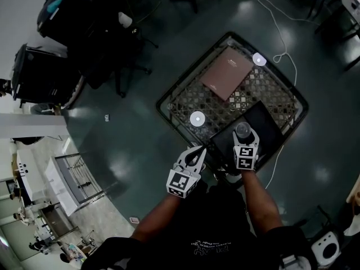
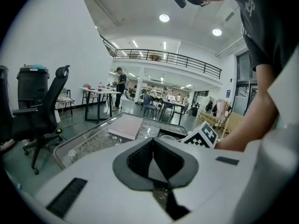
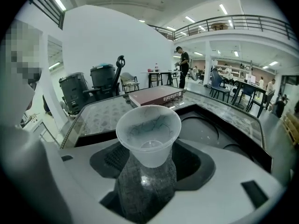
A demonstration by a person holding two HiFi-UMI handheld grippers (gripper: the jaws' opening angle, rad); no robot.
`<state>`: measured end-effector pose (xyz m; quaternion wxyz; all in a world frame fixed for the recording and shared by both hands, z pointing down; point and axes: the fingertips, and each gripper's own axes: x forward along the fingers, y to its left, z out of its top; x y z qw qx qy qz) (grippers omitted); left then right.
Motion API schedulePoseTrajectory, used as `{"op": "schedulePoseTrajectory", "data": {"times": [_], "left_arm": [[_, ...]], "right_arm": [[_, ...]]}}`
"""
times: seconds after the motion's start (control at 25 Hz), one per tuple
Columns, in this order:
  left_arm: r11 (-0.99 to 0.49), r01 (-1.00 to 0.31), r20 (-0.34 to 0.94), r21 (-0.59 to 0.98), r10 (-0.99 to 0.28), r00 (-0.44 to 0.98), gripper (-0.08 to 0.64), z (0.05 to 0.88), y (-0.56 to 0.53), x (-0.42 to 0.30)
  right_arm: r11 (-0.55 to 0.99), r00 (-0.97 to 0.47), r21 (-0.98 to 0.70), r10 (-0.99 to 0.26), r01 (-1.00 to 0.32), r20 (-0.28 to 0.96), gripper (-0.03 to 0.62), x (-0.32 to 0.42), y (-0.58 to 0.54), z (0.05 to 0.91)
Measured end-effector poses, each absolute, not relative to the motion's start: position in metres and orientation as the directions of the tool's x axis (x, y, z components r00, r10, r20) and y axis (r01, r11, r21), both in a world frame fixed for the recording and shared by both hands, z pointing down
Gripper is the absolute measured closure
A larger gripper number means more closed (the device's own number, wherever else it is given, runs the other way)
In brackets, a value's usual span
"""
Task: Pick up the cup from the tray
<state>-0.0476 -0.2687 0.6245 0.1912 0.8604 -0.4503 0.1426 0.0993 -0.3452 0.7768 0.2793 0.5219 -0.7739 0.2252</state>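
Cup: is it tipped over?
No, the cup stands upright with its open mouth facing up.

The cup (image 1: 243, 130) stands on the tray (image 1: 267, 122) along the worktop's (image 1: 180, 106) near-right edge — the book (image 1: 227, 73) lies behind, toward the far corner.

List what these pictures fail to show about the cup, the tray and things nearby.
- Base of the cup, right gripper view: seen between the jaws, nothing shows whether it stands on the tray or hangs above it.
- Tray's near edge, head view: covered by the right gripper and forearm.
- White disc, head view: too small to identify.
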Motion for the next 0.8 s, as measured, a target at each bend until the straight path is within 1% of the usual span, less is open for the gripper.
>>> {"op": "schedulePoseTrajectory", "data": {"times": [0.32,0.52,0.8], "left_arm": [[-0.535,-0.824,0.406,0.185,-0.722,0.560,0.549,0.623,-0.274,-0.053],[-0.555,-0.809,0.366,0.191,-0.725,0.584,0.549,0.609,-0.292,-0.040],[-0.639,-0.753,0.305,0.157,-0.694,0.653,0.549,0.588,-0.309,-0.013]], "right_arm": [[0.361,-0.301,-0.044,-0.699,-0.932,0.649,0.308,0.097,-0.342,0.759],[0.345,-0.292,-0.024,-0.756,-0.938,0.586,0.308,0.104,-0.345,0.720],[0.320,-0.272,0.015,-0.830,-0.947,0.488,0.308,0.118,-0.344,0.658]]}}
